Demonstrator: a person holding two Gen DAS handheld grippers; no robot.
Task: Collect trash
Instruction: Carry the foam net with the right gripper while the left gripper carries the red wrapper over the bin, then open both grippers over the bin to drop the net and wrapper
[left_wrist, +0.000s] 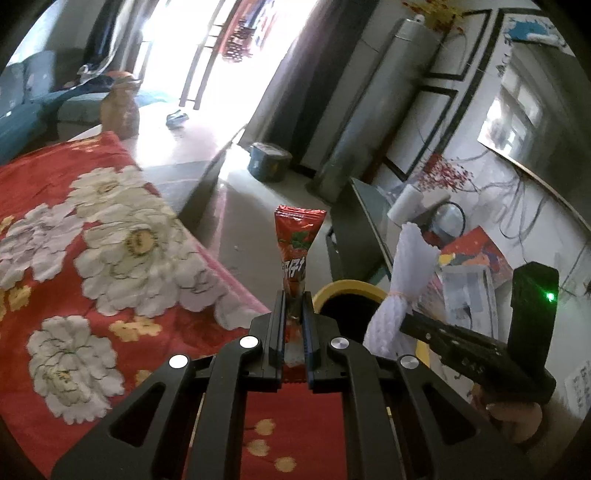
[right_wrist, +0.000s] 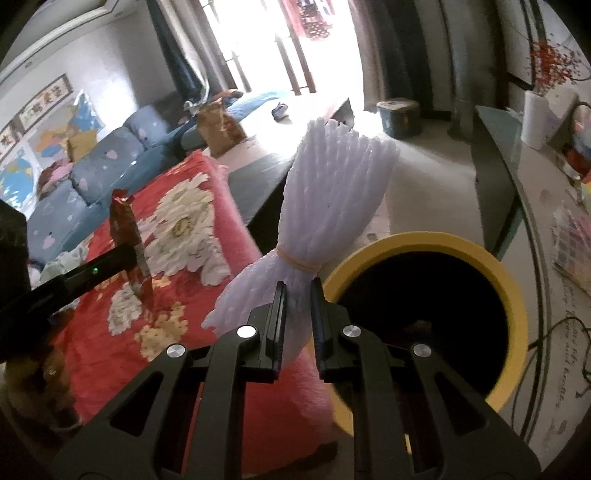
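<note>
Left gripper (left_wrist: 293, 295) jaws are being kept nearly pressed together, pinching the lower end of a red snack wrapper (left_wrist: 297, 245). The wrapper is being held upright above the jaws, its crimped top edge uppermost, with strawberry artwork and white lettering showing; its bottom end is sticking out below the jaws. In the right wrist view the same wrapper (right_wrist: 129, 236) is being seen edge-on, gripped above the red floral blanket (right_wrist: 192, 221).

Right gripper (right_wrist: 298, 288) jaws are being held narrowly apart, clamped on the tail of a white foam net bundle (right_wrist: 332, 184). The bundle is being cinched by 1 rubber band (right_wrist: 299, 260) just above the jaws, with the ribbed foam fanning out wide above the band and a shorter tuft spreading below it to the left. In the left wrist view the bundle (left_wrist: 406, 266) is being gripped by the right gripper (left_wrist: 400, 319), just beside the bin.

A yellow-rimmed bin (right_wrist: 509, 288) with a dark interior is being shown just right of the right jaws, beside the blanket edge; in the left wrist view its rim (left_wrist: 347, 286) is being seen between the 2 grippers. Both pieces of trash are being held in the air near the bin, neither inside it.
</note>
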